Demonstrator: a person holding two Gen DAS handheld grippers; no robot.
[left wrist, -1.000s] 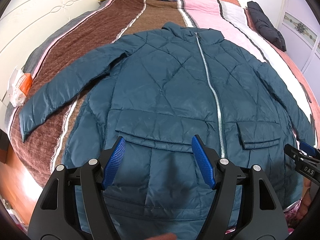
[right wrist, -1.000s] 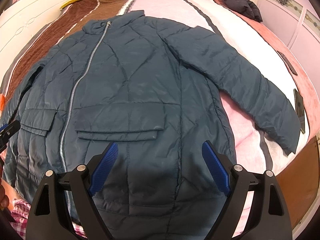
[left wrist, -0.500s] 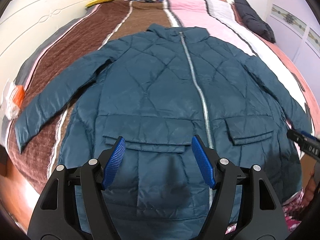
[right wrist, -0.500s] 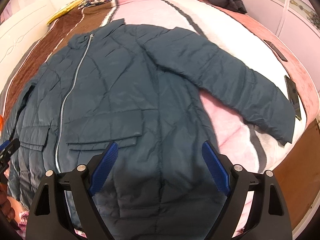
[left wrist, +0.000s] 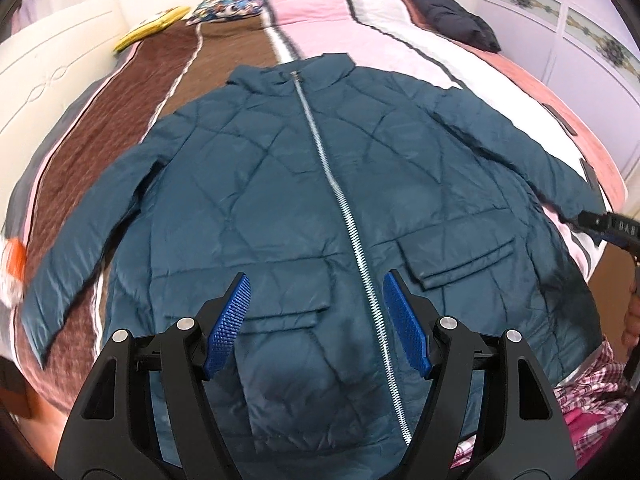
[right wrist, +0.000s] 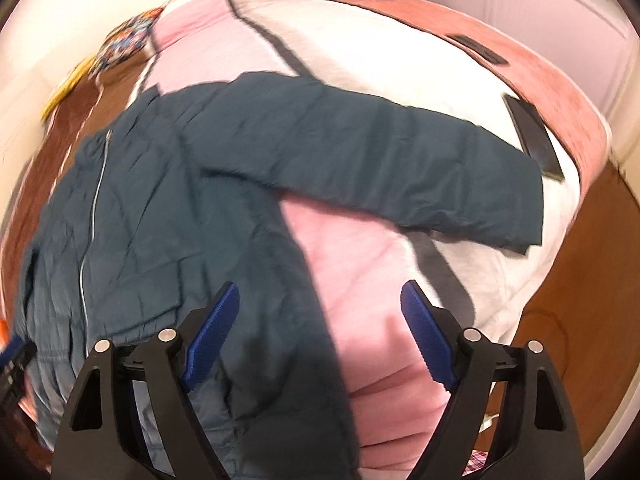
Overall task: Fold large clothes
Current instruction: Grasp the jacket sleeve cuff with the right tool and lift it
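Left wrist view: the teal quilted jacket (left wrist: 280, 184) lies flat, front up and zipped, on the striped bedspread (left wrist: 168, 72), collar toward the far end of the bed, both sleeves spread out to the sides.
Left gripper (left wrist: 316, 320): jaws apart, nothing between the blue pads, hanging over the hem by the zipper (left wrist: 344, 216) and the left pocket flap (left wrist: 280, 316).
Right gripper (right wrist: 320, 332): jaws wide and empty, just now narrowing a little; below them lies the jacket's side edge, where dark fabric meets pink bedspread (right wrist: 360, 264).
Writing: white letters "DAS" on the black body of the right gripper (left wrist: 612, 228) at the right edge of the left wrist view; the letters after them are cut off.
Sleeve (right wrist: 380, 160): in the right wrist view it stretches across the white and pink stripes, its cuff just beside a dark flat object (right wrist: 534, 140), possibly a phone, though blur makes that unsure.
Edges: the jacket's hem reaches the near edge of the bed; the right sleeve cuff lies close to the bed's side edge, with wooden floor (right wrist: 580, 280) beyond.
Open room: bare bedspread between the sleeve and the jacket body, and beyond the collar.
Far end: a patterned pillow (left wrist: 232, 2), a yellow item (left wrist: 150, 28) and a dark garment (left wrist: 448, 16).
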